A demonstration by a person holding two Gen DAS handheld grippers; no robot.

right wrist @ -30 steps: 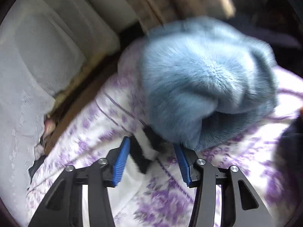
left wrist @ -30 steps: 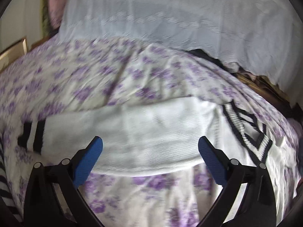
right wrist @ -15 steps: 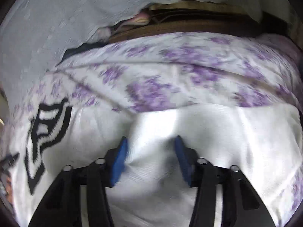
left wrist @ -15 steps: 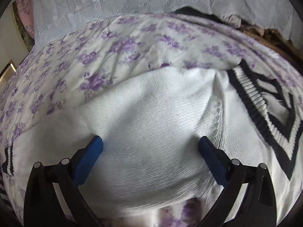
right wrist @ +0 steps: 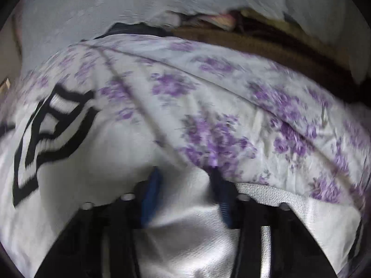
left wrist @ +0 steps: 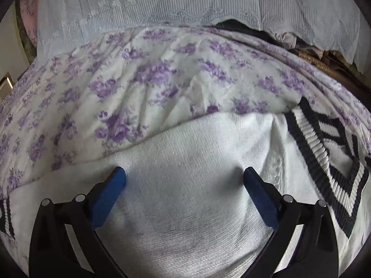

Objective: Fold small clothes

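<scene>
On floral bedspread [left wrist: 143, 78] lay white sweater [left wrist: 190, 203]. Our left gripper [left wrist: 184, 177] gaped wide, empty, over knit; right gripper [right wrist: 185, 176] was closing on bunched fabric. We judged: pinch both layers.

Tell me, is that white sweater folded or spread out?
Spread out: the white sweater lies flat on the floral bedsheet, its striped V-neck showing.

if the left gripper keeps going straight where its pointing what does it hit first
Most likely the white knit sweater: the left gripper has its jaws wide apart right over that fabric, which lies on the floral bedsheet. Contact can't be judged.
</scene>
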